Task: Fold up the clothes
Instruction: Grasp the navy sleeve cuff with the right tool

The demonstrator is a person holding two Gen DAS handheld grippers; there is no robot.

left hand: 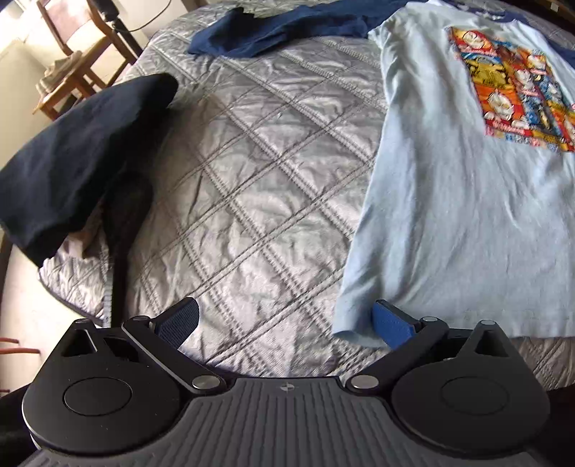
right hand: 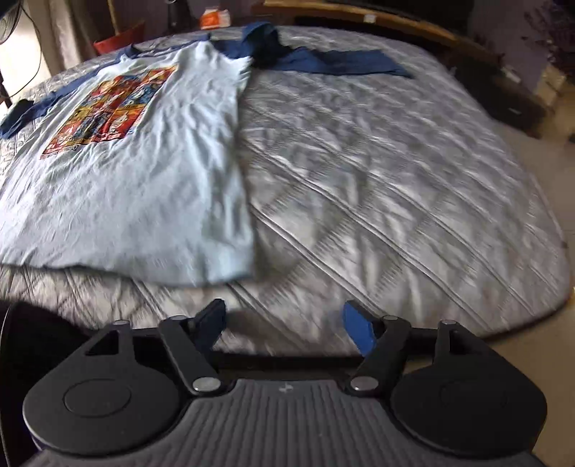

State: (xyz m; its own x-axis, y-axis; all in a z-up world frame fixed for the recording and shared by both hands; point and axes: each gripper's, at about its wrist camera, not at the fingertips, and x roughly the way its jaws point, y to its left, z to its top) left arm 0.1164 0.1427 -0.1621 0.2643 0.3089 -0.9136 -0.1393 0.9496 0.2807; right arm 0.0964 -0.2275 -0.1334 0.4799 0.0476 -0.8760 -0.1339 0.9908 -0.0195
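Note:
A light blue T-shirt [left hand: 460, 201] with navy sleeves and a colourful print lies flat, face up, on the grey quilted bed [left hand: 251, 186]. It also shows in the right wrist view [right hand: 143, 179]. My left gripper [left hand: 284, 323] is open and empty, low over the quilt; its right finger sits at the shirt's near left hem corner. My right gripper [right hand: 284, 327] is open and empty above the quilt, just right of the shirt's near right hem corner. One navy sleeve [right hand: 345, 61] stretches out to the right.
A dark navy garment [left hand: 79, 158] lies folded at the bed's left edge. Another navy sleeve [left hand: 273, 32] lies at the far side. A wooden chair [left hand: 79, 54] stands beyond the bed's left. Dark furniture [right hand: 503, 72] lines the right side. The quilt [right hand: 395, 179] extends right.

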